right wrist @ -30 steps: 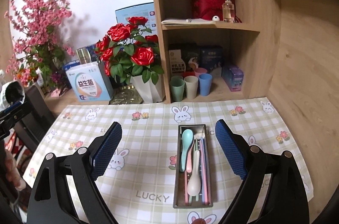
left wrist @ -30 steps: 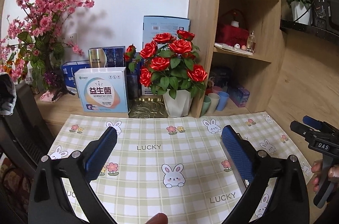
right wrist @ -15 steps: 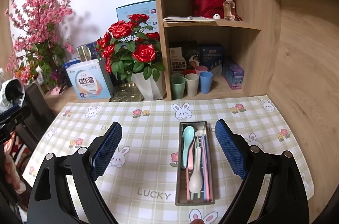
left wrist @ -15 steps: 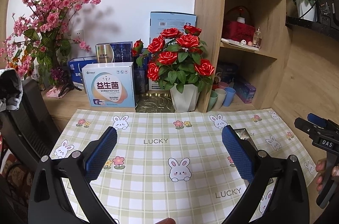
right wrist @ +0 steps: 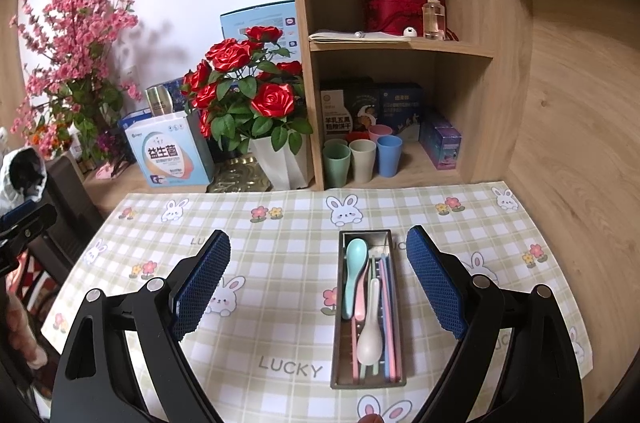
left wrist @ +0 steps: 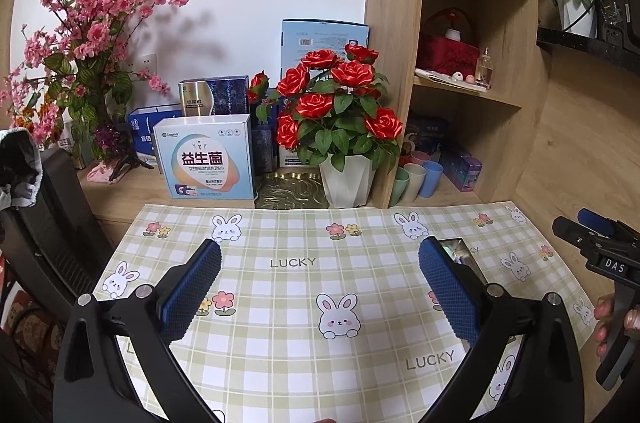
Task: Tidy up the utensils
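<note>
A narrow metal tray (right wrist: pixel 343 339) lies lengthwise on the checked mat, in the right wrist view between my fingers and nearer the right one. In it lie a teal spoon (right wrist: pixel 353 263), a white spoon (right wrist: pixel 370 335), a pink spoon and pink and blue chopsticks (right wrist: pixel 387 311). My right gripper (right wrist: pixel 318 255) hovers above the mat, open and empty. My left gripper (left wrist: pixel 320 263) is open and empty too, over the mat's middle. The tray's far end (left wrist: pixel 456 247) peeks out behind its right finger; the remainder is hidden.
Three cups, green (right wrist: pixel 337 165), beige and blue, stand in the lowest shelf bay behind the mat (right wrist: pixel 280 243). A white pot of red roses (right wrist: pixel 280 159), boxes (right wrist: pixel 170 159) and a pink blossom arrangement line the back. A dark chair (left wrist: pixel 52 223) stands left. The other gripper (left wrist: pixel 604 263) shows at right.
Both grippers drew back and rose a little, so the mat and tray appear slightly farther off. Jaws stayed wide apart; nothing on the table moved.
</note>
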